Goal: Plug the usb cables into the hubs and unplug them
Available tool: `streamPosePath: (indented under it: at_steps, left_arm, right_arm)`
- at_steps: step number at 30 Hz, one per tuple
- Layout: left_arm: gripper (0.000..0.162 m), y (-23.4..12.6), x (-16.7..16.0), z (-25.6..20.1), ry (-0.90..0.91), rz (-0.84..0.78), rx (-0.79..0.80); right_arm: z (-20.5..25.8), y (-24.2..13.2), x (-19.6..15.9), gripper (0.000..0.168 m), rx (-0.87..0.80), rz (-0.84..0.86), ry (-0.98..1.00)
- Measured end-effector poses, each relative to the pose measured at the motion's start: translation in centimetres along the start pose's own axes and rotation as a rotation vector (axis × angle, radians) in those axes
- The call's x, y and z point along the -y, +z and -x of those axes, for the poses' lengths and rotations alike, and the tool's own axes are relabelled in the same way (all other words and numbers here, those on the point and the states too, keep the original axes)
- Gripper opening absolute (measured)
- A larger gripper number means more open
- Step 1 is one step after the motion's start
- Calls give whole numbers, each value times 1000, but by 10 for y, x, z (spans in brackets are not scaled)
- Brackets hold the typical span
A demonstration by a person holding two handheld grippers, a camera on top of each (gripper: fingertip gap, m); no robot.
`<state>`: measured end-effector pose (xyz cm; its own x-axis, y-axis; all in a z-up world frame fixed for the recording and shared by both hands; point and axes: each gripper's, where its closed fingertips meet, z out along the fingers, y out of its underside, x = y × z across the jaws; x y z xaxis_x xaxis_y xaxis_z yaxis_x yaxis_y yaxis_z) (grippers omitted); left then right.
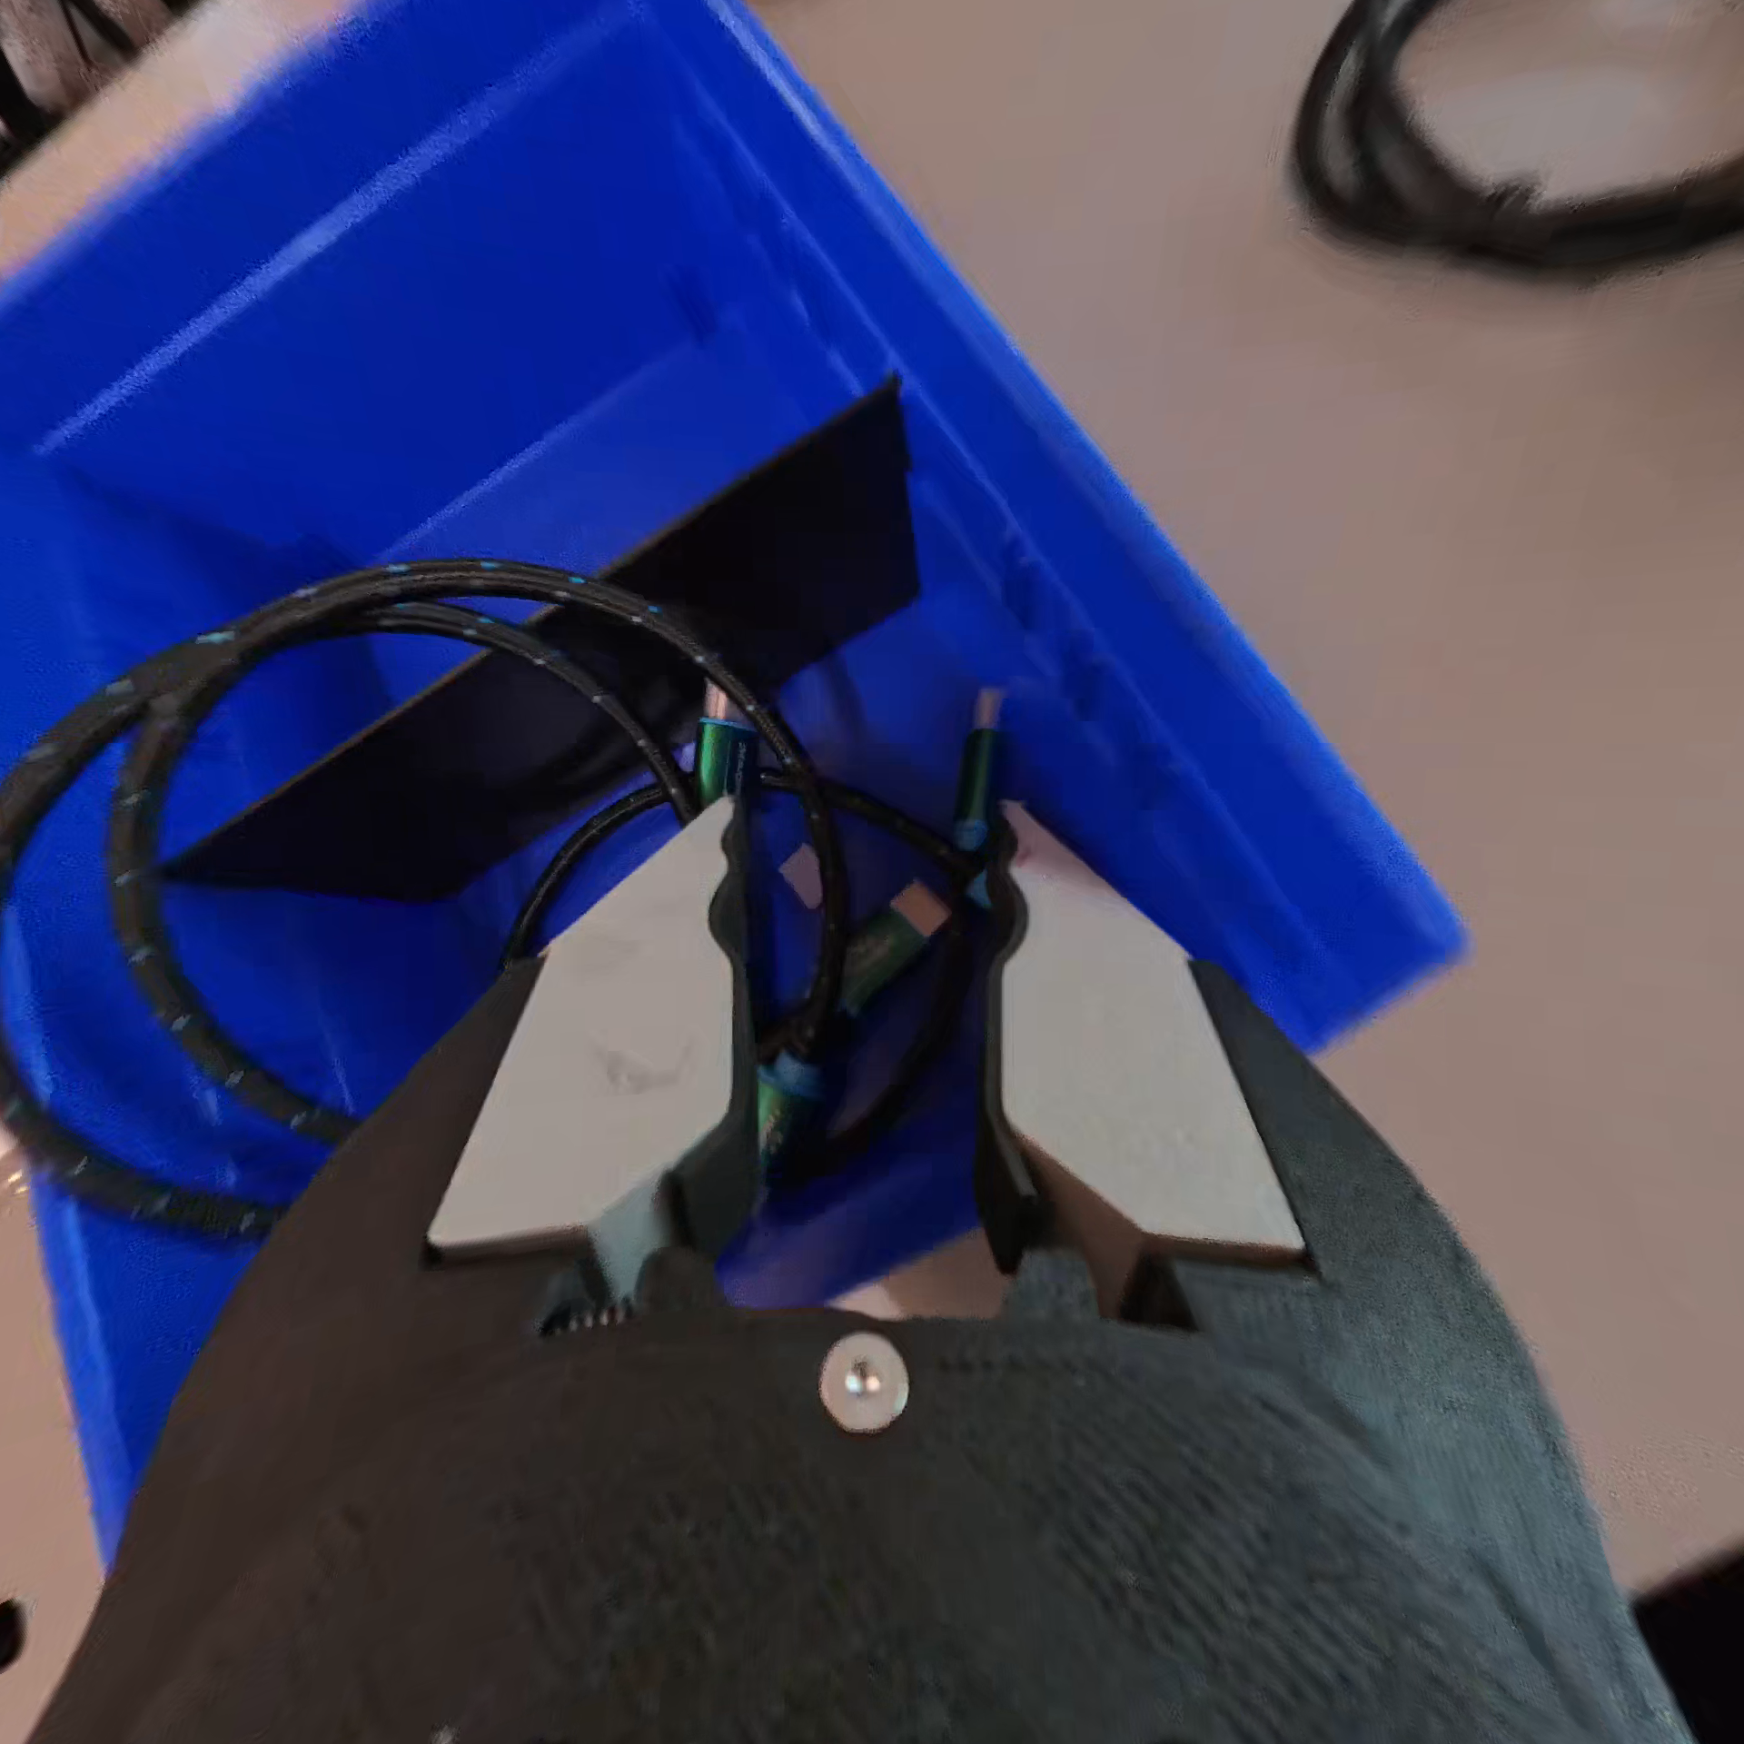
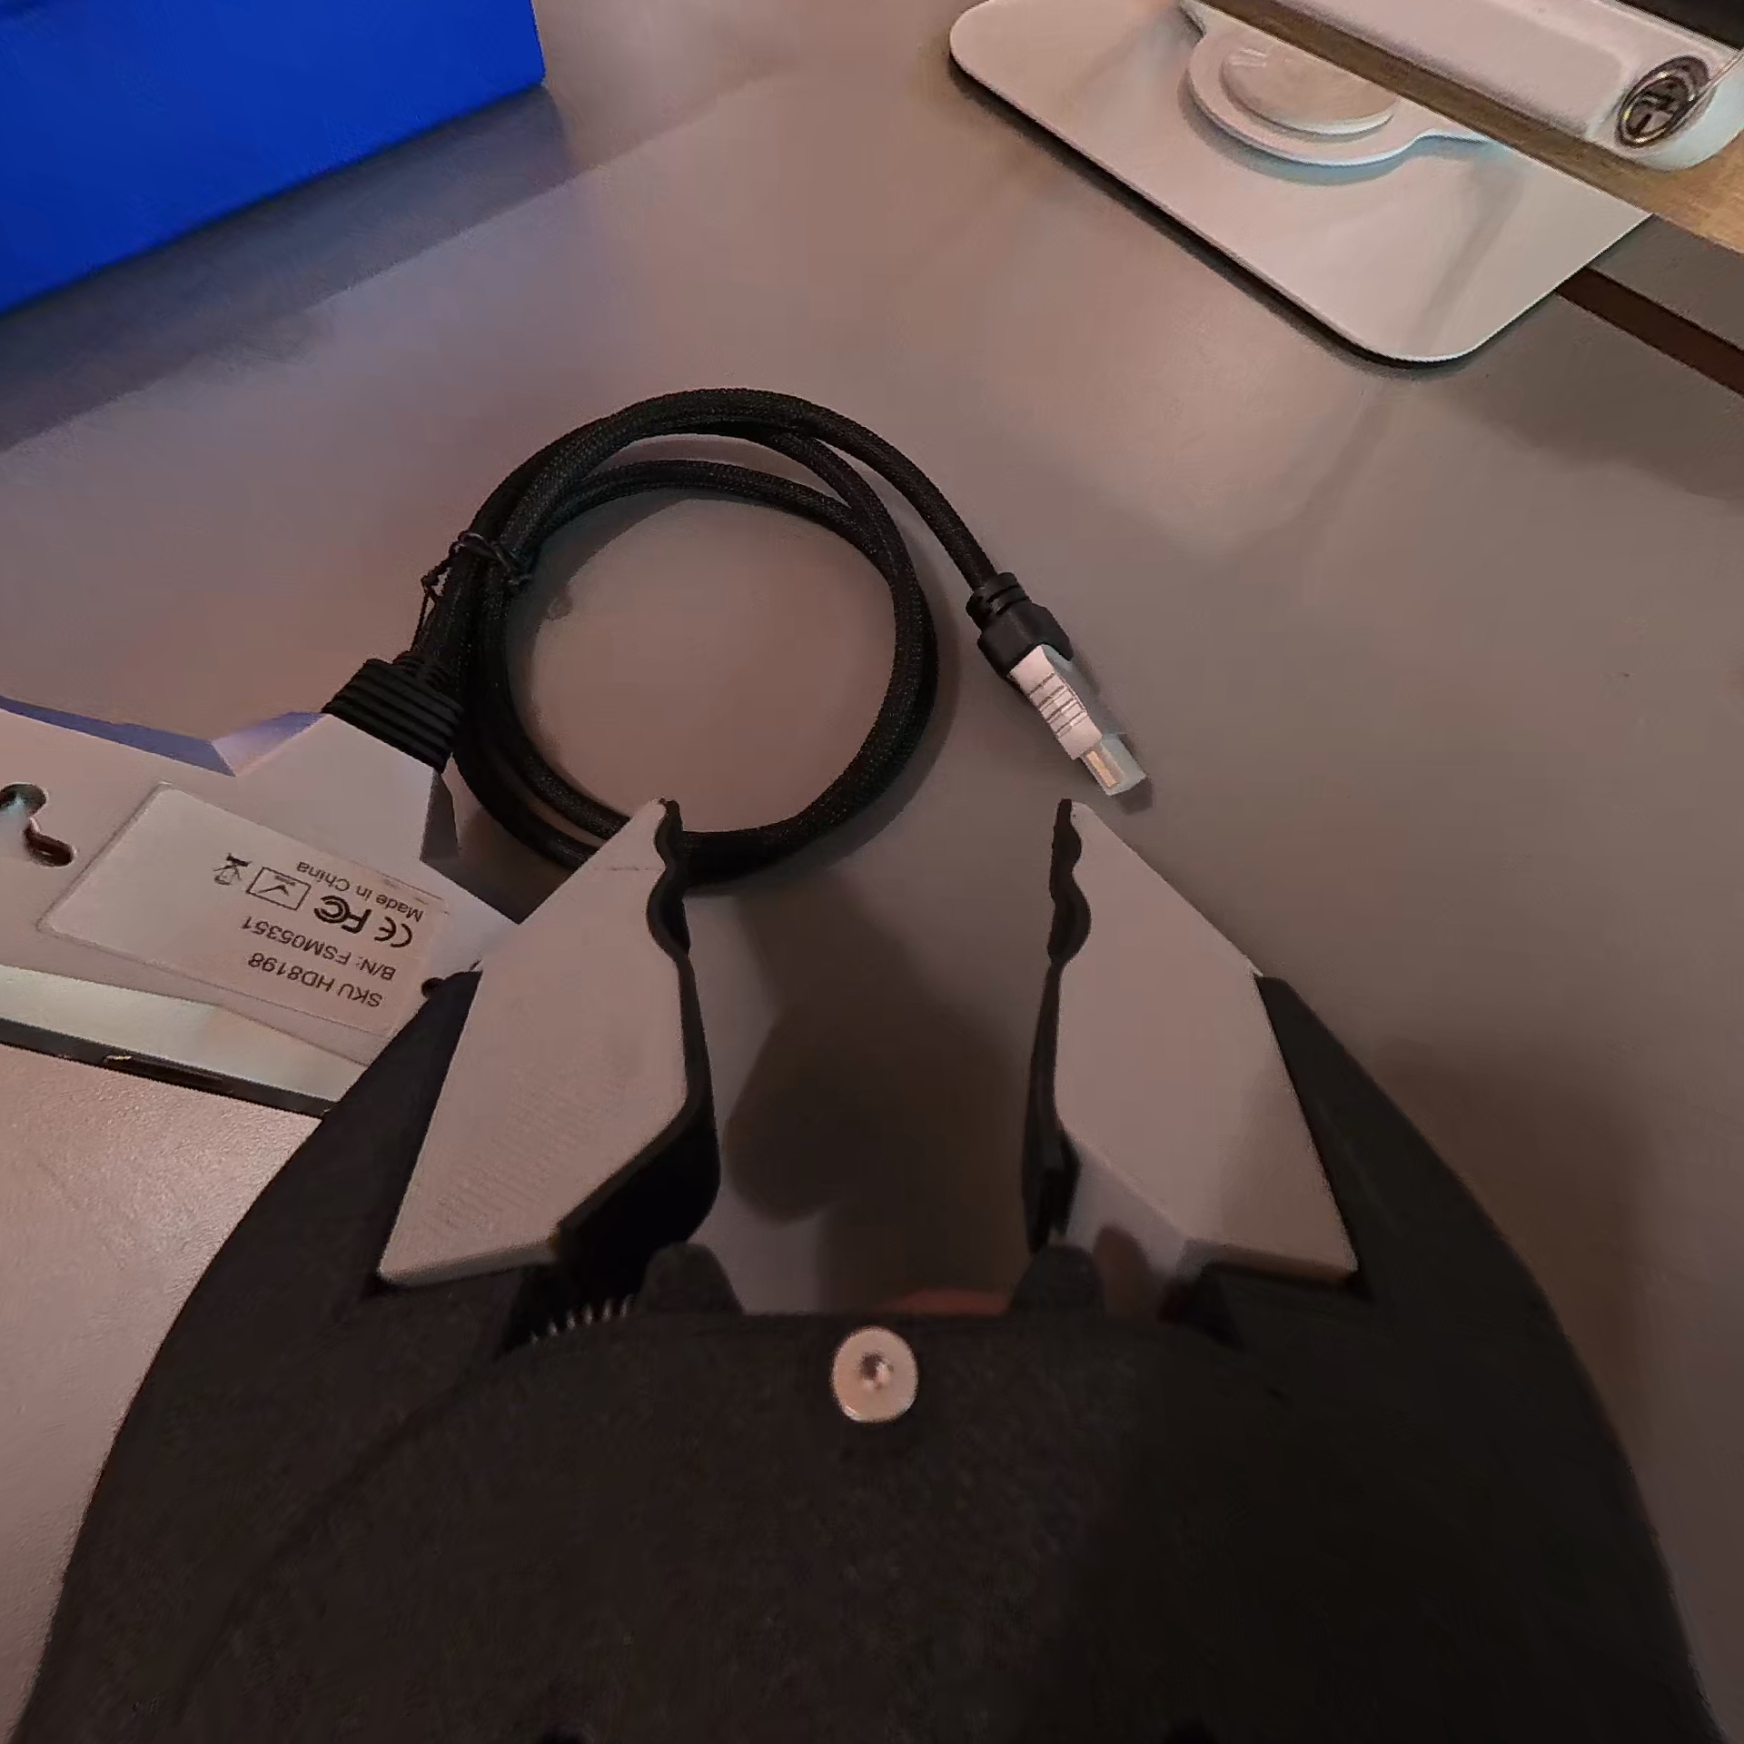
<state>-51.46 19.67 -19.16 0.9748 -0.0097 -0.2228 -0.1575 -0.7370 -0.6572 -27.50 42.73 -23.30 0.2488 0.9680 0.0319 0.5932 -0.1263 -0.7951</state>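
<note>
Hovering over the blue bin [image 1: 528, 311], the left gripper [image 1: 868, 840] gapes, seemingly free of the speckled cable [image 1: 311, 604]; the right gripper [image 2: 868, 821] spreads empty beside the black cable [image 2: 755, 491].

Black cable [image 2: 717, 604] before open tabletop [image 2: 1321, 661].

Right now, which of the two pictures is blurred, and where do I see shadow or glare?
Left wrist view: motion blur smears the blue bin and black cable coil. Right wrist view: sharp; the right claw casts a soft shadow on the grey table; mild sheen near the monitor stand base.
</note>
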Motion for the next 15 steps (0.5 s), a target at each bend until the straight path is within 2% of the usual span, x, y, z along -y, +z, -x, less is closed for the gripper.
streamPosePath:
  at_steps: [1,2,3,6,9,15]
  left_arm:
    - [43,13,-5,3,29,52,25]
    - [21,22,-8,7,56,82,45]
    - [9,27,-9,11,86,103,58]
    - [8,14,6,21,45,59,47]
    - [6,-36,47,42,14,-122,98]
    - [4,-136,128,58,81,-333,154]
  right_arm:
    - [0,0,0,75,-2,-2,1]
    - [-1,-1,1,75,-2,-6,5]
    - [-1,-1,1,75,-1,-10,12]
    - [-3,-2,2,74,15,-20,39]
    - [-3,-3,2,73,30,-23,55]
    - [0,-1,2,72,22,-11,20]
